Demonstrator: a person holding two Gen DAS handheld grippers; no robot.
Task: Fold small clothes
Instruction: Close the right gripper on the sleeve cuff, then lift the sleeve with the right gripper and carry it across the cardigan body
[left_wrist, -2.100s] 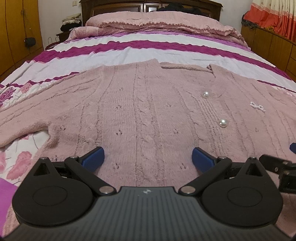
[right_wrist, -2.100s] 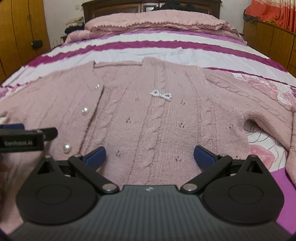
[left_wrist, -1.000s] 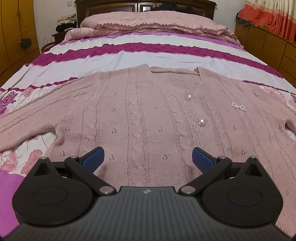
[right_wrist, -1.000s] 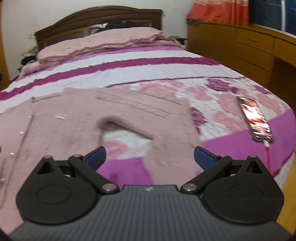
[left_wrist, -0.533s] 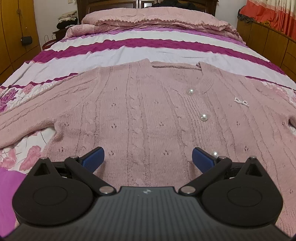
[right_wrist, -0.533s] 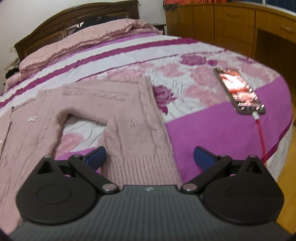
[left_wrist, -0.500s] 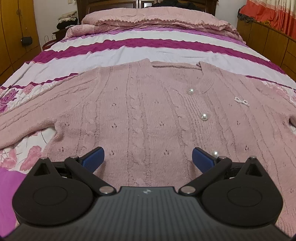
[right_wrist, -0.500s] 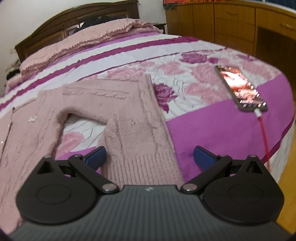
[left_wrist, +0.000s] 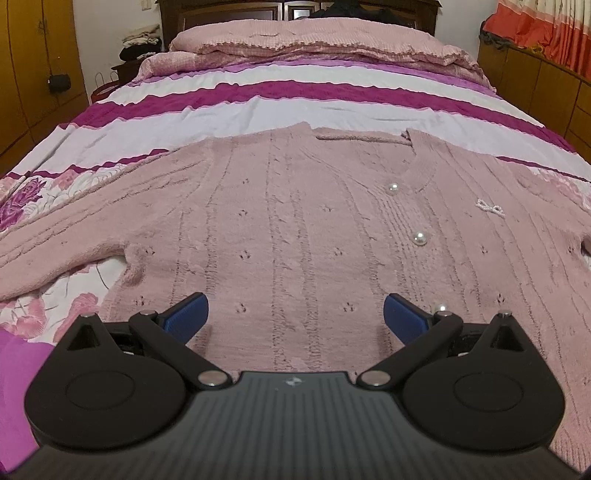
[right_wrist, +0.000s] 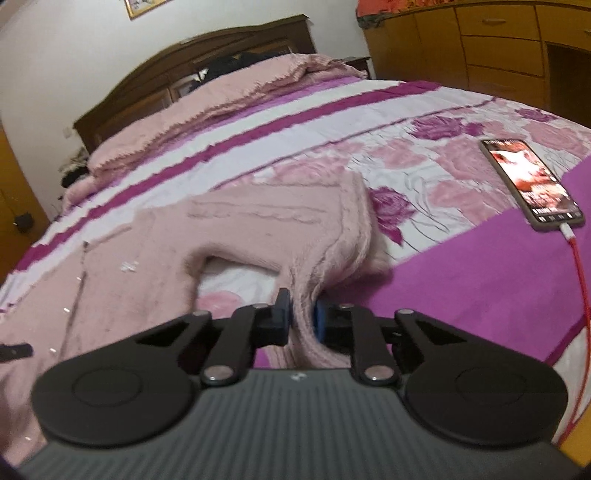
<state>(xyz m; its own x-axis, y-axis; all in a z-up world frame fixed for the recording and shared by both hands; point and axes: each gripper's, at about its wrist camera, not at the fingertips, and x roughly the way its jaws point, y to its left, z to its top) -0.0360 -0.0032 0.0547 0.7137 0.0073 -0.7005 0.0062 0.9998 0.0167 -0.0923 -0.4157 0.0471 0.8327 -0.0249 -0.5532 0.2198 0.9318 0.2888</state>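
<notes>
Right tongs (right_wrist: 302, 314) clamped on the bunched cuff of the pink cable-knit cardigan's sleeve (right_wrist: 332, 243), near right. Left tongs (left_wrist: 293, 314) spread wide, hovering over the cardigan's hem (left_wrist: 295, 236). Cardigan flat on the purple-striped floral bedspread (left_wrist: 258, 92). Farther right, lit phone (right_wrist: 532, 181).

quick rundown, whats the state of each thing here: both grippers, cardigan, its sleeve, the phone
left gripper: open, hovering over the cardigan's front, holding nothing
right gripper: shut on the sleeve cuff
cardigan: spread flat on the bed, front up, buttoned
sleeve: cuff end pinched and lifted off the bedspread, bunched
phone: lying on the bed, screen lit, red cable plugged in
</notes>
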